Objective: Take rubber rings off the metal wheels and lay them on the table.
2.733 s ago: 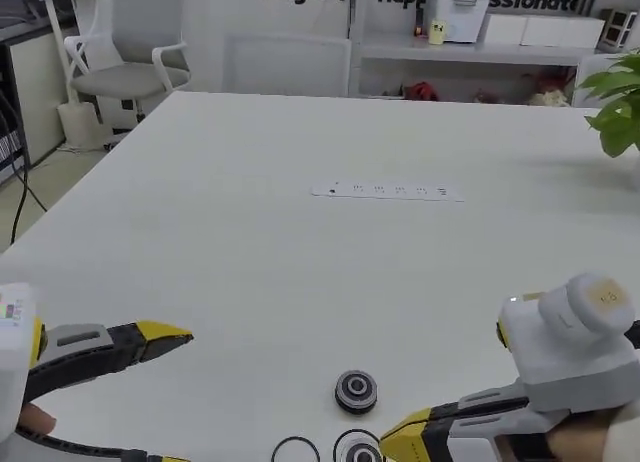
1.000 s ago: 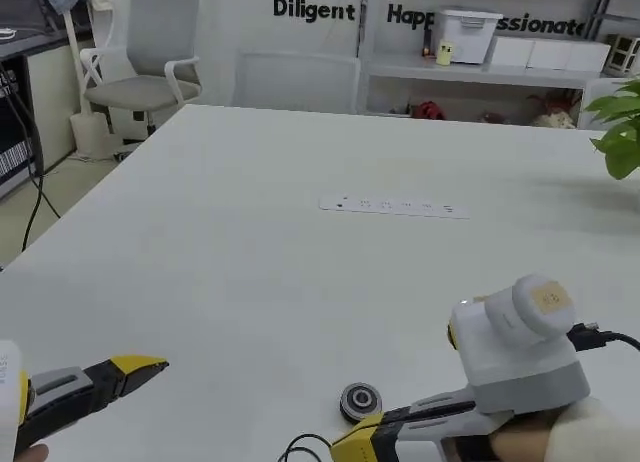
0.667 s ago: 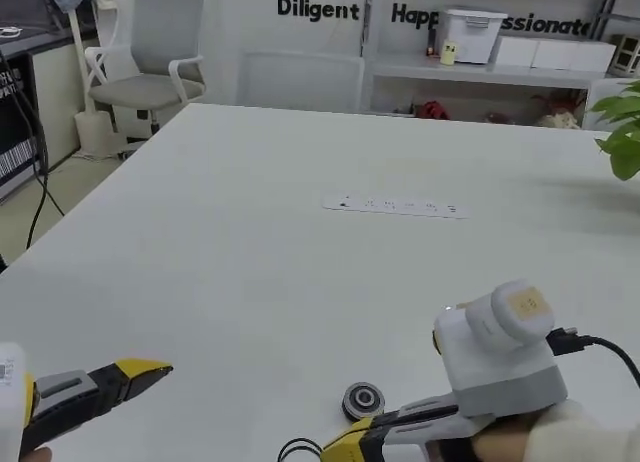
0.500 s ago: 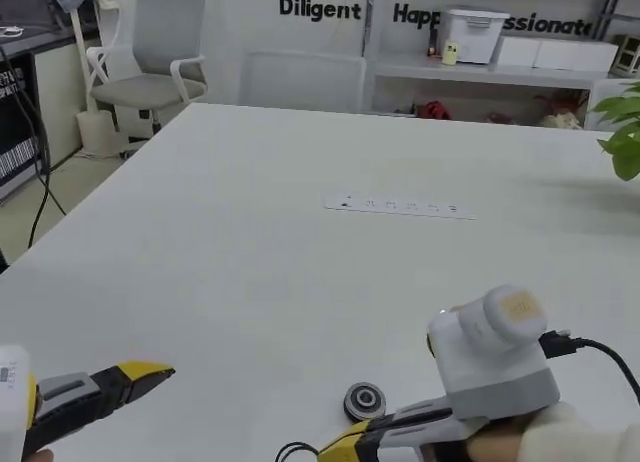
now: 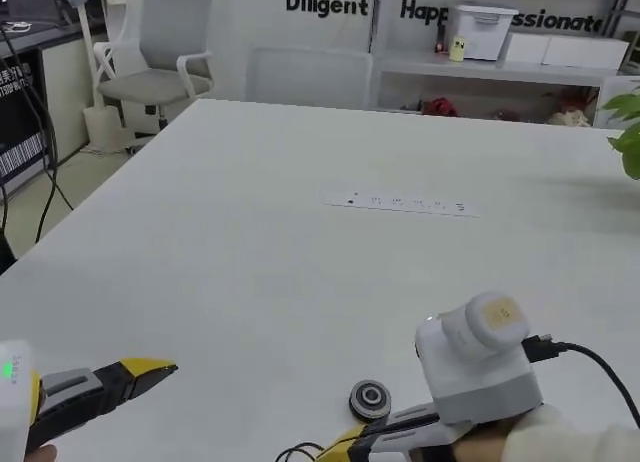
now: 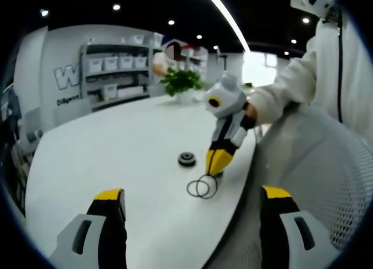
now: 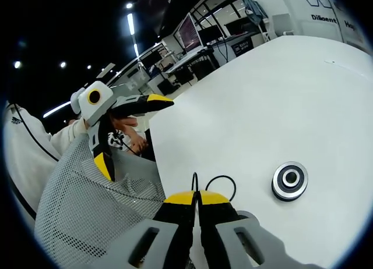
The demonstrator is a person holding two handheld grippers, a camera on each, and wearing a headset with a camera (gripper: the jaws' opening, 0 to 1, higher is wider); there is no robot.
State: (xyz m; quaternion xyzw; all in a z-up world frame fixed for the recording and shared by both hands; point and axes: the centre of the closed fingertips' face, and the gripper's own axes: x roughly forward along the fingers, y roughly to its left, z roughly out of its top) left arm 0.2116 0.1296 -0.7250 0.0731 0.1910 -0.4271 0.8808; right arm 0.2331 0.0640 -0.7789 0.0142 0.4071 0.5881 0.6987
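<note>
Right gripper (image 7: pixel 198 197) has its yellow-tipped jaws pressed together on a thin black rubber ring (image 7: pixel 220 177), whose loop curls out from between the tips and lies on the table. Left gripper (image 6: pixel 192 193) hovers with its jaws spread wide apart, holding nothing. A round silver metal wheel with a dark hub (image 7: pixel 289 180) lies flat on the broad white table (image 5: pixel 250 242), at about 1 o'clock from the right gripper's tips and apart from them.

The tabletop is matt and pale. A flat white power strip (image 5: pixel 400 202) lies on it at 12 o'clock, well beyond the wheel. Off the table's 10 o'clock corner stands a grey office chair (image 5: pixel 150 57). Against the back wall at 1 o'clock, white shelving (image 5: pixel 500 72) carries a lidded white storage box (image 5: pixel 482 32) under black wall lettering (image 5: pixel 322 2). Green plant leaves (image 5: pixel 630 132) reach in at 3 o'clock.

The left gripper view looks back across the near table edge and shows two overlapping black loops at the right gripper's tips, the person's white sleeve (image 6: pixel 285 88) and a grey mesh seat back (image 6: pixel 315 164). The right gripper view looks the other way, to the left gripper held off the table edge, and to desks with lit monitors (image 7: pixel 189 31) under ceiling lights.
</note>
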